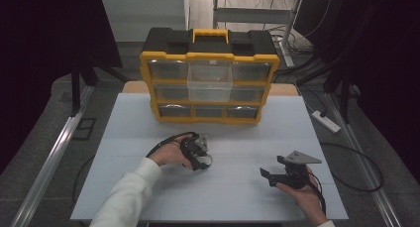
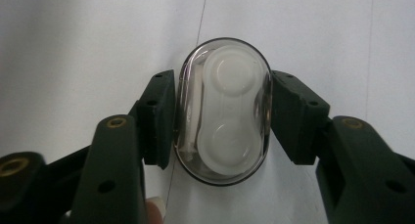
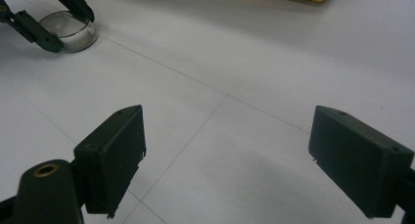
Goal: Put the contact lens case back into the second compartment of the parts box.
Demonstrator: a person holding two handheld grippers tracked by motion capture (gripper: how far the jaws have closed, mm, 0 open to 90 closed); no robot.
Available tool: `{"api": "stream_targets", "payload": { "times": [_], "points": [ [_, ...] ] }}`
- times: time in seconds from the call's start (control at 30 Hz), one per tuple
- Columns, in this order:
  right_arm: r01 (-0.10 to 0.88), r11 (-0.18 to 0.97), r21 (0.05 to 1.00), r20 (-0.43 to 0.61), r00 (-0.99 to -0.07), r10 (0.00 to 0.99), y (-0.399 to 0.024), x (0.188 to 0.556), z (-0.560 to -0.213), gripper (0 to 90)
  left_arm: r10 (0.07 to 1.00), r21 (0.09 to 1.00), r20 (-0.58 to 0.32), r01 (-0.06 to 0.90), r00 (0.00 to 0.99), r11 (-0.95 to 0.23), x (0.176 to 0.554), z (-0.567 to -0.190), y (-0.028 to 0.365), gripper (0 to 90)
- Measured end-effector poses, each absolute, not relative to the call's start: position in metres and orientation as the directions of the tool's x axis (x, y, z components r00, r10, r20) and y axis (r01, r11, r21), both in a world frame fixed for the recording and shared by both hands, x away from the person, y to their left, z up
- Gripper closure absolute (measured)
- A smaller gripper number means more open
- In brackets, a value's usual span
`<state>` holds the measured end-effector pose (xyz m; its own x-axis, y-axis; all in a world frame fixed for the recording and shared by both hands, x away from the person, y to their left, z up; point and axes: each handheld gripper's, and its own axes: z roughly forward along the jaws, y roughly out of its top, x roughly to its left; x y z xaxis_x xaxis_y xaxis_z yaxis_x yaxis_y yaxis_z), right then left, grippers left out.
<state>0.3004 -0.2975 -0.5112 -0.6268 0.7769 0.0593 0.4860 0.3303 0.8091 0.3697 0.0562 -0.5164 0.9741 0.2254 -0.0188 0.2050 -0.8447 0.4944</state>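
A clear oval case (image 2: 222, 53) with a white two-cup lens holder inside lies on the white table. My left gripper (image 2: 222, 114) points down over it, and its two black pads touch the case's long sides. In the high view that gripper (image 1: 200, 156) is left of the table's centre, held by a hand in a white sleeve. In the right gripper view the case (image 3: 73, 35) lies far off at the upper left between the left gripper's jaws. My right gripper (image 3: 242, 155) stands open above bare table, with nothing between its fingers; in the high view it (image 1: 266, 174) is at the front right.
A yellow and black drawer organizer (image 1: 210, 119) stands at the back of the table (image 1: 124, 138). Its top middle clear drawer (image 1: 210, 83) is pulled out. A power strip (image 1: 325, 121) lies on the floor to the right. Bare table surface lies between the two grippers.
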Motion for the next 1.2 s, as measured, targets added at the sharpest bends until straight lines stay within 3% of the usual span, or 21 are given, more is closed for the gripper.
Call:
{"api": "stream_targets", "payload": {
  "times": [0.33,1.2],
  "points": [
    [0.486,0.329,0.809,0.060,-0.626,0.778,-0.298,0.301,-0.511,13.3,0.204,0.491,0.018,0.169,0.979,-0.854,0.363,-0.511,0.053,49.3],
    [0.486,0.329,0.809,0.056,-0.622,0.781,-0.298,0.300,-0.511,13.2,0.270,0.607,0.069,0.174,0.960,-0.776,0.342,-0.483,0.076,49.3]
  ]
}}
